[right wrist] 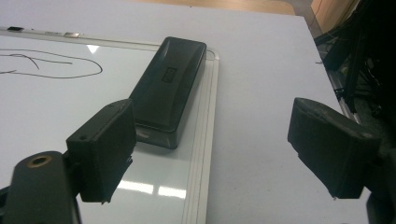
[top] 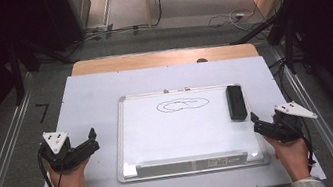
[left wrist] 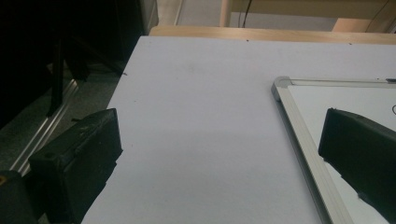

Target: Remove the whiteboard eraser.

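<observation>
whiteboard [left wrist: 303, 135] cut off, scribble [top: 182, 104] illegible

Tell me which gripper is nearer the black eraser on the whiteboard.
Right. The right gripper hovers open just off the whiteboard's right edge, a little nearer the person than the eraser. The left gripper, also open, is beyond the board's left edge, the whole board away.
</observation>
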